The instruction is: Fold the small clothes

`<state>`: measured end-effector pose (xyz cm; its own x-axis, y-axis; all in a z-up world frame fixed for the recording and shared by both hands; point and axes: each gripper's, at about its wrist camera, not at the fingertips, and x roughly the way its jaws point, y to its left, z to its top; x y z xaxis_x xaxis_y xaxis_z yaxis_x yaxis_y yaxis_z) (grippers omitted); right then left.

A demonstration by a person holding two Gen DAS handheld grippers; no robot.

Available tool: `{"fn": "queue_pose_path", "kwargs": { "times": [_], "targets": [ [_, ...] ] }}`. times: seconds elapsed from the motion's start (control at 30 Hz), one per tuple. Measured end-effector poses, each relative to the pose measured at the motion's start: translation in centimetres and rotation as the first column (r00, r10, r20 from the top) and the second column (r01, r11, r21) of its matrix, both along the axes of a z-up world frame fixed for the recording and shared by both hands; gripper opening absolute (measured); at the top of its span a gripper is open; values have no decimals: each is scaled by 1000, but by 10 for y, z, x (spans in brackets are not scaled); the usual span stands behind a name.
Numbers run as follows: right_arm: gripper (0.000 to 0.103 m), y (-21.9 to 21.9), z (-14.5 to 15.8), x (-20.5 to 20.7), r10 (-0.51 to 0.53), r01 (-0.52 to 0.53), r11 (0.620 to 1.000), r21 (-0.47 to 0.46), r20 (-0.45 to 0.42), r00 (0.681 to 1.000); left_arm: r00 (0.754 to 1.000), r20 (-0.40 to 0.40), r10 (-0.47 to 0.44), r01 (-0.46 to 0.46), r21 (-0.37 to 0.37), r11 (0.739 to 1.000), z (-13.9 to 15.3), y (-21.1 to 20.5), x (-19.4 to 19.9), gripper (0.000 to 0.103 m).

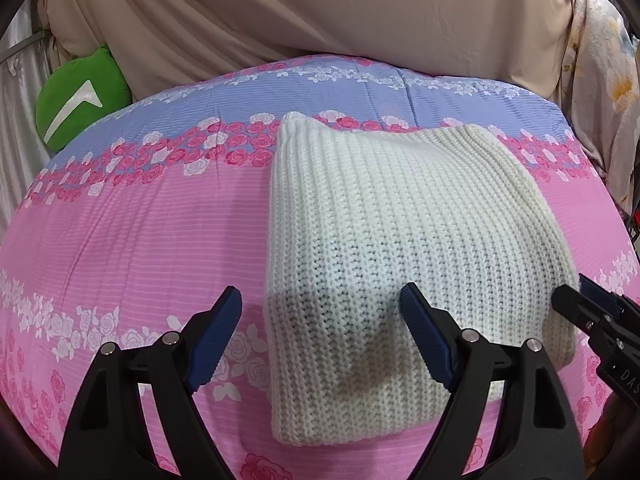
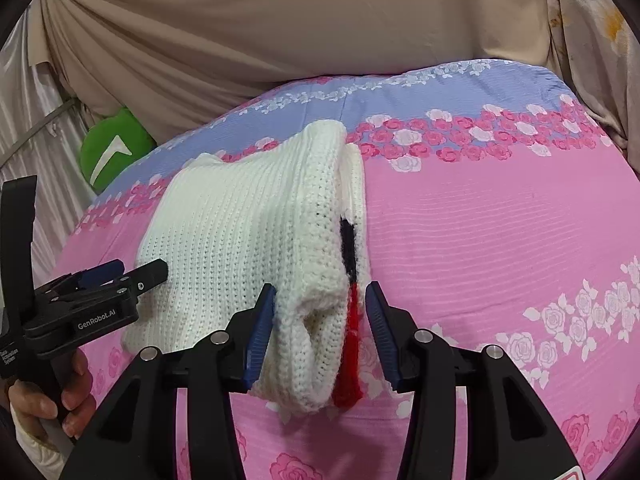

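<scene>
Left wrist view: we see the left gripper (image 1: 320, 316) spread wide over the near left part of the folded white sweater (image 1: 384, 248), which lies on the pink floral bedsheet (image 1: 132, 232).
Right wrist view: we note the right gripper (image 2: 320, 320) spread, straddling the sweater's near right corner without pinching it.

- A folded white knit sweater (image 2: 248, 240) lies on a pink, rose-patterned bedspread (image 2: 480, 240).
- The right gripper (image 2: 320, 332) is spread wide around the sweater's near edge.
- The left gripper (image 2: 156, 274), held in a hand (image 2: 60, 396), touches the sweater's left side.
</scene>
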<state>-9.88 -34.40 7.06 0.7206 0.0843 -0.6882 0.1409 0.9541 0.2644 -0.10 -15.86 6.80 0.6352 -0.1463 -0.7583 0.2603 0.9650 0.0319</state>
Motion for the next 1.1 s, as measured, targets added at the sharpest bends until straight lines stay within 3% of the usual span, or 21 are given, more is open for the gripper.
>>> {"fn": "queue_pose_path", "kwargs": {
  "times": [0.17, 0.33, 0.5, 0.67, 1.1],
  "targets": [
    [51, -3, 0, 11, -7, 7, 1000, -6, -5, 1000, 1000, 1, 5, -5, 4, 1000, -2, -2, 1, 82],
    [54, -7, -11, 27, 12, -10, 998, 55, -33, 999, 1000, -8, 6, -6, -17, 1000, -4, 1, 7, 88],
    [64, -11, -26, 42, 33, -26, 993, 114, -59, 998, 996, -75, -46, 33, -170, 985, -9, 13, 23, 91],
    [72, -14, -30, 52, 42, -32, 990, 134, -76, 996, 985, -146, -91, 48, -274, 961, -28, 18, 41, 94],
    [77, -15, -39, 64, 72, -61, 985, 164, -64, 995, 985, -137, -109, 69, -268, 961, -36, 5, 52, 98]
  ]
}}
